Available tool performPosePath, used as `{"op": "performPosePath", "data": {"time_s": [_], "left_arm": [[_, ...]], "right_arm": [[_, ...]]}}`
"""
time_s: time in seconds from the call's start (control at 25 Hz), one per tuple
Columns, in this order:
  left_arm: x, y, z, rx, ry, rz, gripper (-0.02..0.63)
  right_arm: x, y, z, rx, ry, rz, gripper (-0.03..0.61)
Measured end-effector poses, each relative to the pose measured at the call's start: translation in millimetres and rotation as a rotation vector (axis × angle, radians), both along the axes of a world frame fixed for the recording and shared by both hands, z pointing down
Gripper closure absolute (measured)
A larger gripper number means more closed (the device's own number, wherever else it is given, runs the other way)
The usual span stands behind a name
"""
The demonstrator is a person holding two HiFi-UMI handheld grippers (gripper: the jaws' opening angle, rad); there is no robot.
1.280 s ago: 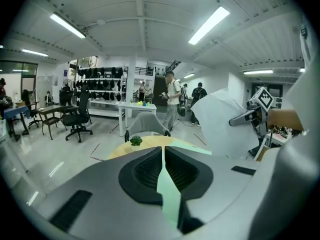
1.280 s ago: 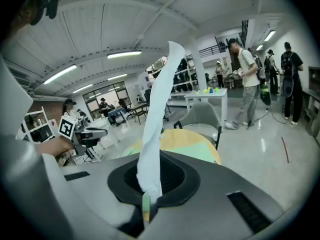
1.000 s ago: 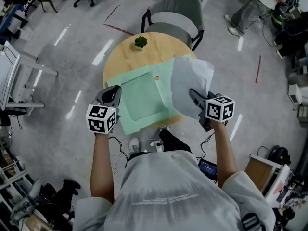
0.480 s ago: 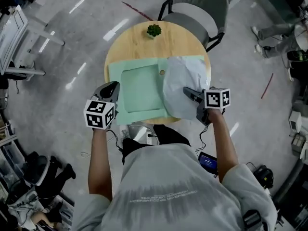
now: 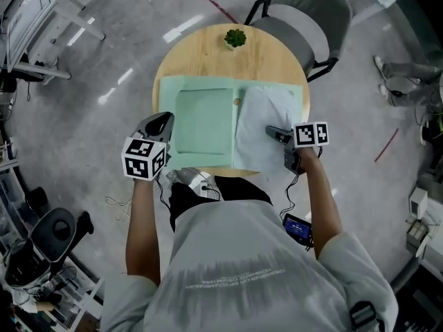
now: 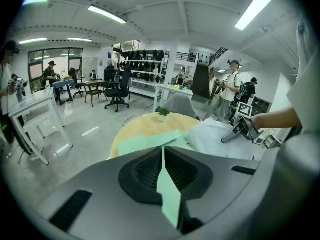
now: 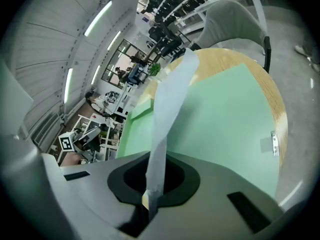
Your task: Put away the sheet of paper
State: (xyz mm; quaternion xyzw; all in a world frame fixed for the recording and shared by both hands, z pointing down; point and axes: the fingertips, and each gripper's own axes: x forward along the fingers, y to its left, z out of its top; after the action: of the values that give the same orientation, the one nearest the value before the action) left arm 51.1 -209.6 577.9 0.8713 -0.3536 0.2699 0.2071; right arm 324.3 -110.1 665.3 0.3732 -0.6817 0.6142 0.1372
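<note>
Below, clamping left gripper (image 5: 163, 122) on green folder (image 5: 204, 120) at 9 o'clock, right gripper (image 5: 270, 131) on sheet of paper (image 5: 266, 106) at 3 o'clock.

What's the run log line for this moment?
left claw: shut on green folder | right claw: shut on sheet of paper | sheet: over folder's right half
</note>
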Motion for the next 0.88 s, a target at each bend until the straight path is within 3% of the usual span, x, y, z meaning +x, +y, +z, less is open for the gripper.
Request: {"op": "performPosePath", "data": {"time_s": [0.52,0.88], "left_arm": [[14,-2,14,-0.026,0.001,-0.022,0.581],[22,-4,17,-0.038,0.006,-0.035,0.581]], "right_arm": [[27,-4,43,-0.098,0.125,-0.032,0.535],[44,5,52,-0.105,0.201,-0.026,0.529]]}}
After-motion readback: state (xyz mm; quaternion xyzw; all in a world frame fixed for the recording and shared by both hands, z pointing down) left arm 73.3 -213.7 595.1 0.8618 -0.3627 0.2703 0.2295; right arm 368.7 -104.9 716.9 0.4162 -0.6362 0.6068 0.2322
